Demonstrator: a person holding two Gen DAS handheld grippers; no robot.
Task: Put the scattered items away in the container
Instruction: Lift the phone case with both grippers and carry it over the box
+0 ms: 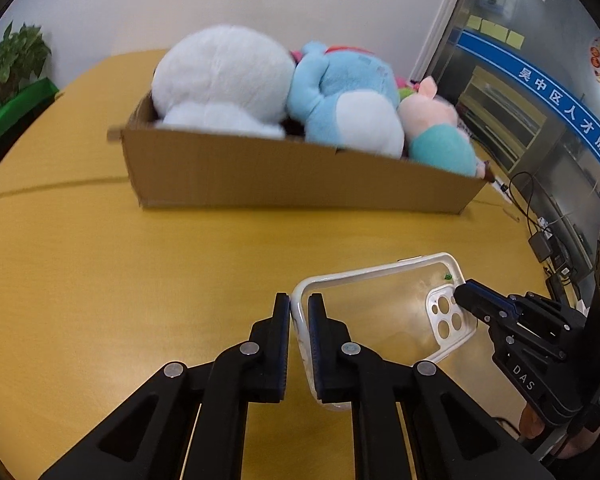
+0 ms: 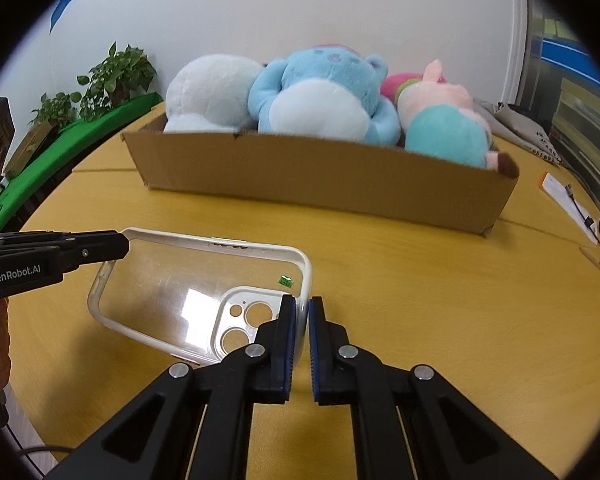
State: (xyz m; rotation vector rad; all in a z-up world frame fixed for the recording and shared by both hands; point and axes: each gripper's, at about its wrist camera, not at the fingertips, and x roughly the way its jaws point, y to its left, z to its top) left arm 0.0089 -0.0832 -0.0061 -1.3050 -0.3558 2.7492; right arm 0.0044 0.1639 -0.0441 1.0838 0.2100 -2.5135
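Left wrist view showed your left gripper (image 1: 299,312) and right gripper (image 1: 460,294) each pinching opposite rims of the light, flexible, clear white-edged phone case (image 1: 380,304), near the cardboard box (image 1: 300,184).

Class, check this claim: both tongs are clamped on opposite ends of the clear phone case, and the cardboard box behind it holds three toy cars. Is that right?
Not quite. The left tongs and right tongs do clamp opposite ends of the clear phone case, but the cardboard box holds plush toys, not cars. The right wrist view shows this.
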